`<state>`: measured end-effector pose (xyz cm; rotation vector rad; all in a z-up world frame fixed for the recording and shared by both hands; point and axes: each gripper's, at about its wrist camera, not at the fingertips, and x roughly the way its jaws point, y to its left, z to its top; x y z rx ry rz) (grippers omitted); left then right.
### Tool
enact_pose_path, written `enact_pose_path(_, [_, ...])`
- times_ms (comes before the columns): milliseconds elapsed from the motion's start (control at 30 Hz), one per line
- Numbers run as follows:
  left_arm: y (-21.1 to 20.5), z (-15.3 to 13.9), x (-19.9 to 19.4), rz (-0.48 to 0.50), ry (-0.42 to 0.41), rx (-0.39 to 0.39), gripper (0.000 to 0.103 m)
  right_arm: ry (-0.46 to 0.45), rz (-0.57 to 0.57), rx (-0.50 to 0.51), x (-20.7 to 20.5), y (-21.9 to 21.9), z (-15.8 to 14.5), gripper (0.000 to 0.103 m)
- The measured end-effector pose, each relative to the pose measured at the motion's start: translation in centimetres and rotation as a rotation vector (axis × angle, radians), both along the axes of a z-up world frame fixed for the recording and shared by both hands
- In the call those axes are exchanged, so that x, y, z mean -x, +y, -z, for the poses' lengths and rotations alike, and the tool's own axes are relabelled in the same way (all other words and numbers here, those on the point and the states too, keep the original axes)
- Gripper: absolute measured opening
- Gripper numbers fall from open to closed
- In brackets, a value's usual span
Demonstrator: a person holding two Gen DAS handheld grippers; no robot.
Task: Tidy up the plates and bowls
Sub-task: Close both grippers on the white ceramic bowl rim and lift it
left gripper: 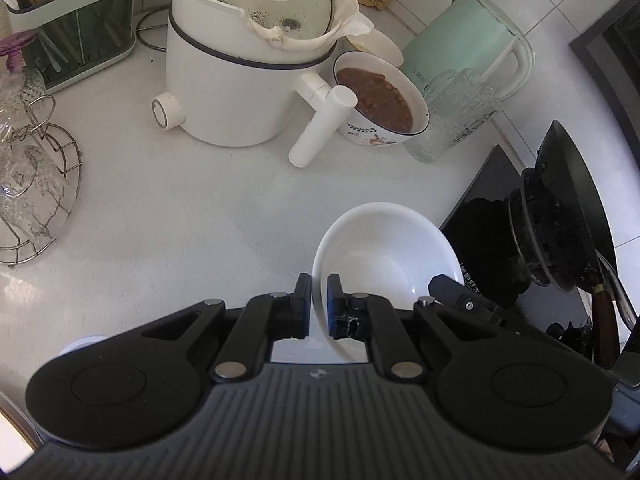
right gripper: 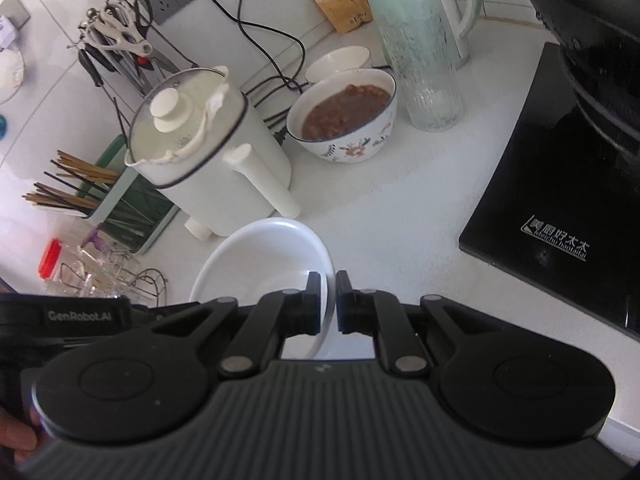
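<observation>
Both grippers hold one empty white bowl [left gripper: 384,256] [right gripper: 264,260] above the white counter [left gripper: 180,208]. My left gripper [left gripper: 319,282] is shut on the bowl's left rim, one pad inside and one outside. My right gripper [right gripper: 328,280] is shut on the opposite rim; one of its fingers [left gripper: 450,286] shows at the bowl's far side in the left wrist view. Further back stand a patterned bowl of brown food [left gripper: 376,100] [right gripper: 346,110] and a small white bowl [right gripper: 338,62].
A white electric pot [left gripper: 240,80] [right gripper: 208,152] with a lid stands behind the held bowl. A ribbed glass jug [right gripper: 432,80] and a green kettle [left gripper: 464,44] are at the back right. A black cooktop [right gripper: 560,208] with a wok [left gripper: 568,208] is on the right; a wire rack of glasses [left gripper: 32,184] on the left.
</observation>
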<state>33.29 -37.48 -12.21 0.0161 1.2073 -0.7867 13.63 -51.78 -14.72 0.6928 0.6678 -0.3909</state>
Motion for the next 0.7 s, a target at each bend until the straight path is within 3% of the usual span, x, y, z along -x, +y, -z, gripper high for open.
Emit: enact_pose_path(700, [6.7,-2.7,0.8,-0.117,-0.002,0.066,0.009,-0.032,-0.096,0.02,-0.5,3.9,-3.0,0.011])
